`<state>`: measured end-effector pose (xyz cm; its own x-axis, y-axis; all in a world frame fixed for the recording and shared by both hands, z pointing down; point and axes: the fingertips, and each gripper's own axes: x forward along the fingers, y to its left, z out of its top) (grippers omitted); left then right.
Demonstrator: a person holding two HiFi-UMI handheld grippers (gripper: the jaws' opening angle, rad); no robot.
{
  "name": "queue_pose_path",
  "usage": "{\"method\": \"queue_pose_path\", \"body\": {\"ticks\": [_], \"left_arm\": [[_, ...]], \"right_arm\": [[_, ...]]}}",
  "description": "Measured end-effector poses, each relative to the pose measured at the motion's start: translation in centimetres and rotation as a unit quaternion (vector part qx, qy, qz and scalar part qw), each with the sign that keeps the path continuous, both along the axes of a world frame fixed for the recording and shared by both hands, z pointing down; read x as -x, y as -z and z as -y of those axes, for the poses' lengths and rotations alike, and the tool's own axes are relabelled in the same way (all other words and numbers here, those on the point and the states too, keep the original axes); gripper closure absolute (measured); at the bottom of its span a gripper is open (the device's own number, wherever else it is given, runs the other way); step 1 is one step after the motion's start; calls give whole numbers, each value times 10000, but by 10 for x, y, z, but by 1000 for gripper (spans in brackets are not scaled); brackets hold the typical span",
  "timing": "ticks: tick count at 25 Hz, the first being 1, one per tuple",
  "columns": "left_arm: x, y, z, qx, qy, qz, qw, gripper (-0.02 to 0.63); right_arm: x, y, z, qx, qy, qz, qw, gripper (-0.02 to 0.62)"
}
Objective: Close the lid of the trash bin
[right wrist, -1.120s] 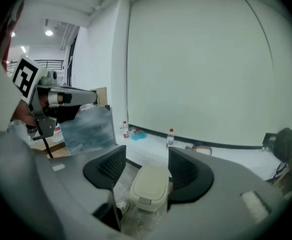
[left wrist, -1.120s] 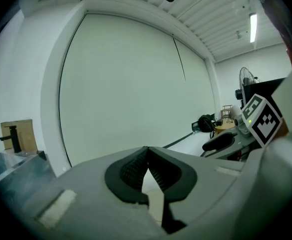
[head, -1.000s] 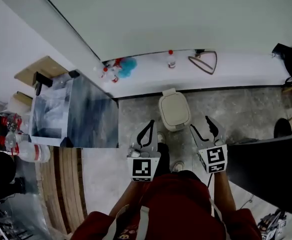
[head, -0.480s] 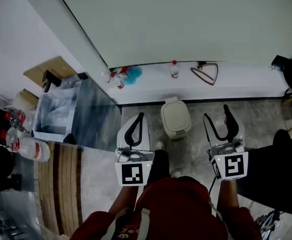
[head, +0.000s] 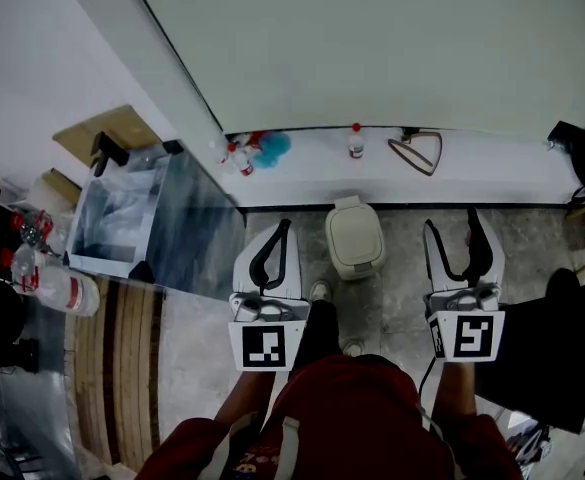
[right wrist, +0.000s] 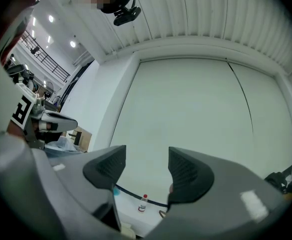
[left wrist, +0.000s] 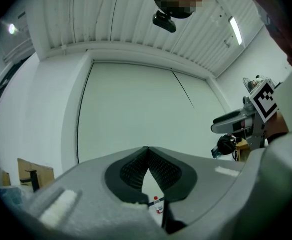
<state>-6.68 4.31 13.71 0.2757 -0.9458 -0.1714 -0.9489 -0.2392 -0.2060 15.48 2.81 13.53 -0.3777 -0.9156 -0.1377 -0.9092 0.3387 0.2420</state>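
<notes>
**Trash bin (head: 354,264) — position, heading and gripper state**

We find the bin standing on the grey floor (head: 400,230), directly ahead of the person and just beyond the shoes (head: 320,290). In the head view it sits between the two grippers and clear of both.

Its outline from above is a rounded rectangle. The long axis runs from the wall (head: 372,48) toward the person, leaning very slightly off that line. A narrower block projects from the end that faces the wall. This end lies close to the foot of the white ledge (head: 502,163), and the broad rounded end points back at the person. The cream lid (head: 353,232) lies flat over the body and covers it from end to end, as far as we can read from the head view.

On the ledge behind the bin we see a small red-capped bottle (head: 355,141) and, to its right, a triangular hanger (head: 418,151).

The left gripper (head: 284,226) hangs to the left of the bin. Its own view shows the ribbed pads meeting at the tips, with nothing between them.

The right gripper (head: 451,222) hangs to the right of the bin. Its own view shows the pads well separated — only the wall and the bottle appear through the gap, and it holds nothing.
</notes>
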Motion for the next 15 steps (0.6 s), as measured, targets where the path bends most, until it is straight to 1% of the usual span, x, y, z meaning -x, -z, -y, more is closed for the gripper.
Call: {"method": "queue_pose_path", "body": {"ticks": [6,10,12,15], "left_arm": [[-3,-1,3,28,5,-59,10000,611],[-4,1,6,-6,3,-63,10000,611],[-5,0,7,6,-1,-59,10000,611],[-7,-2,7,22,-12,-35,10000,611]], "right_arm": [[3,2,4,-34,20,-20,10000,339],[2,-1,7,-38,-27,-26,10000,356],[2,-3,7,-22,-32,-1,10000,384],[2,-4,5,-46,-26,-8,10000,459]]}}
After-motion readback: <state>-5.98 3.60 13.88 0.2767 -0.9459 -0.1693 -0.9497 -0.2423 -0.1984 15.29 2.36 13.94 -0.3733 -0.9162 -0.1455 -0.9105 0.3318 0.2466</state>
